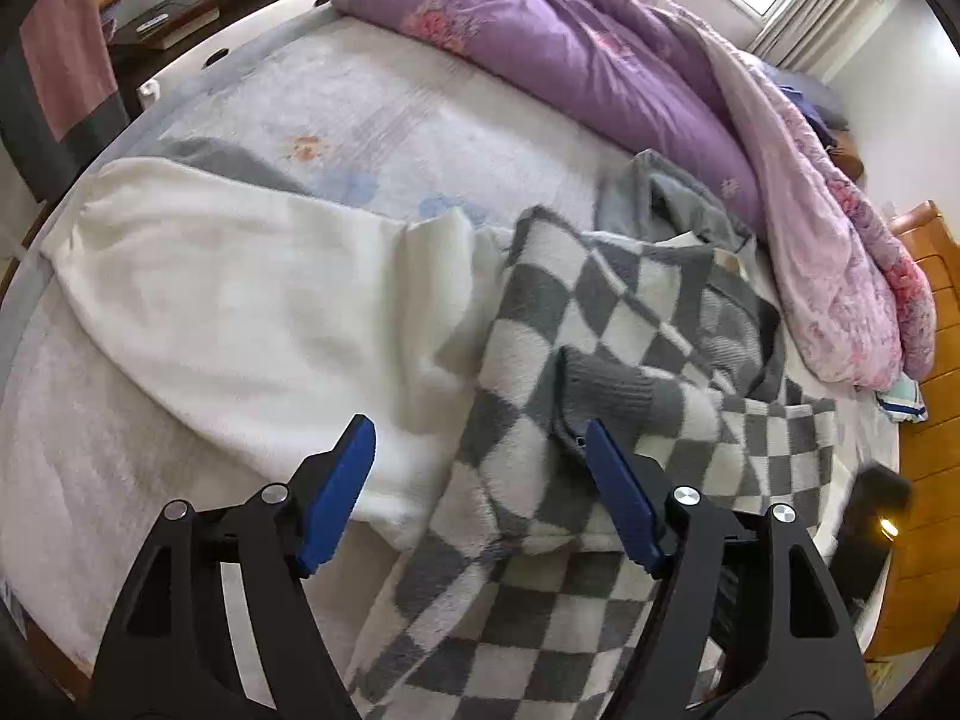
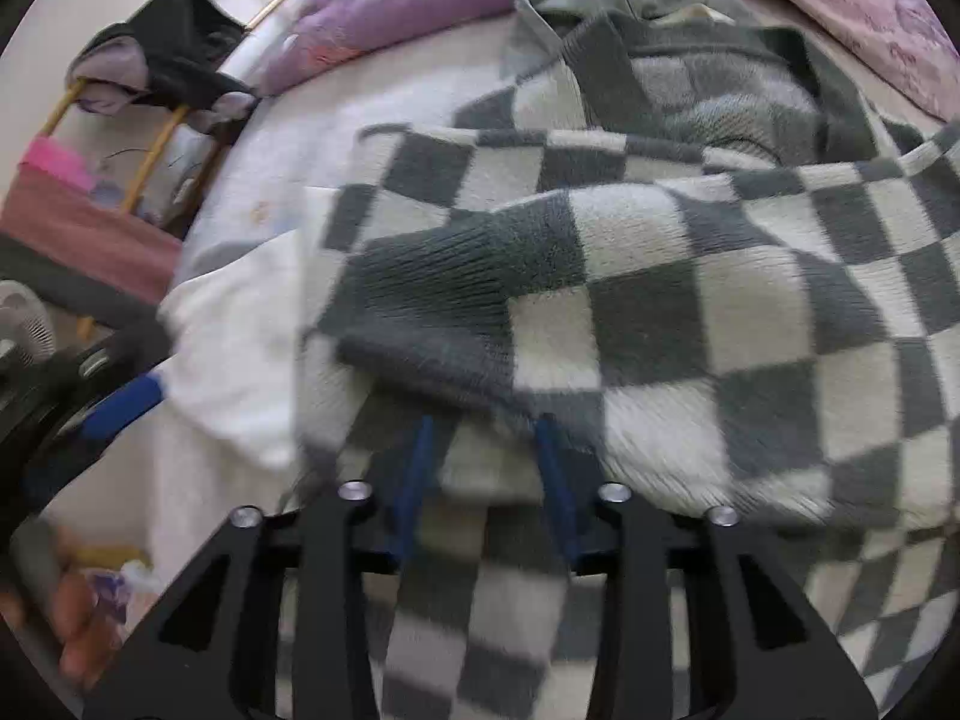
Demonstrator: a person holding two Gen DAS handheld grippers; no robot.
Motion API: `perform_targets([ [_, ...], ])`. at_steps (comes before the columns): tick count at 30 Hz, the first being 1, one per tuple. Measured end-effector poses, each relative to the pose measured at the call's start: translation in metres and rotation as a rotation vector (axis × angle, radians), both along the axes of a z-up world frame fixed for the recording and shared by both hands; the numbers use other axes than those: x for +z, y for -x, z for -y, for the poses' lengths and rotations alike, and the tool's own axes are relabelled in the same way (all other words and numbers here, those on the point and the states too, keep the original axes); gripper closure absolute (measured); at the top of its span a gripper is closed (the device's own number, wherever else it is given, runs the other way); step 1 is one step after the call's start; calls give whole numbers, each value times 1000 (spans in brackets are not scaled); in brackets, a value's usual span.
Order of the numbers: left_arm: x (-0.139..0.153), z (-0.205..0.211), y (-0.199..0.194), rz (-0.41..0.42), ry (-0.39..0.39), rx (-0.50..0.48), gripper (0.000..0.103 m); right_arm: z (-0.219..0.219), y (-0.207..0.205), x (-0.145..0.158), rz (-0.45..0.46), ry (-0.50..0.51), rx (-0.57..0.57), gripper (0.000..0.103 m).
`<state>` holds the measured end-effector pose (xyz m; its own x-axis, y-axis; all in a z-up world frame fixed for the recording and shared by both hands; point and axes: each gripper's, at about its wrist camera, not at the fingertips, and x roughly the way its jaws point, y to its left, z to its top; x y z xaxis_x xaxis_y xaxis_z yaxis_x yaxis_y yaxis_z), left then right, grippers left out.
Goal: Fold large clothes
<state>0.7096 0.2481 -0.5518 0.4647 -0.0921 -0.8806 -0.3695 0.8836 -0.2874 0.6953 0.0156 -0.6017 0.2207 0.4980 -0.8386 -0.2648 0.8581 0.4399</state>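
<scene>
A grey-and-white checkered sweater (image 1: 600, 324) lies on the bed, a sleeve with a grey ribbed cuff (image 1: 606, 390) folded across its body. My left gripper (image 1: 480, 462) is open and empty, hovering over the sweater's lower left edge. In the right wrist view the sweater (image 2: 690, 300) fills the frame, its cuff (image 2: 432, 306) just ahead. My right gripper (image 2: 486, 438) has its blue fingers (image 2: 414, 480) partly closed with checkered fabric between them; the tips are tucked under the sleeve. The left gripper (image 2: 114, 408) shows at the left edge.
A white towel or blanket (image 1: 240, 312) lies left of the sweater. A purple floral quilt (image 1: 600, 60) is heaped along the far side of the bed (image 1: 390, 108). A wooden cabinet (image 1: 930, 420) stands at the right. A clothes rack (image 2: 150, 60) stands beyond the bed.
</scene>
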Motion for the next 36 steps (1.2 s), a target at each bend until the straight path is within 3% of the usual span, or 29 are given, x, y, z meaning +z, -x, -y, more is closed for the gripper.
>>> perform_targets([
  [2, 2, 8, -6, 12, 19, -13, 29, 23, 0, 18, 30, -20, 9, 67],
  [4, 0, 23, -18, 17, 39, -40, 29, 71, -6, 36, 79, 3, -61, 67],
  [6, -6, 44, -34, 7, 41, -86, 29, 116, -22, 39, 103, 79, -139, 92],
  [9, -16, 73, -56, 2, 59, -136, 29, 178, -44, 27, 97, 172, -241, 101],
  [12, -35, 97, -79, -53, 34, -171, 29, 221, -71, 1, 33, 190, -275, 101],
  [14, -44, 105, -89, -78, 26, -193, 29, 237, -83, -28, -13, 269, -272, 103],
  [17, -51, 105, -101, -102, -39, -188, 29, 278, -98, -71, -154, 177, -359, 103],
  [20, -51, 89, -113, -106, -39, -155, 29, 275, -107, -70, -196, 171, -326, 103],
  [23, -46, 67, -126, -103, -34, -115, 29, 275, -114, -33, -147, 87, -332, 95],
  [25, -44, 53, -138, -113, -71, -92, 28, 276, -125, -12, -101, 67, -351, 86],
  [27, -48, 42, -154, -134, -81, -81, 24, 277, -145, -2, -79, 79, -380, 57],
  [30, -62, 28, -173, -194, -84, -61, 24, 279, -174, -3, -55, 148, -424, 50],
  [36, -92, 21, -207, -292, -138, -76, 21, 279, -220, -29, -156, 155, -463, 45],
])
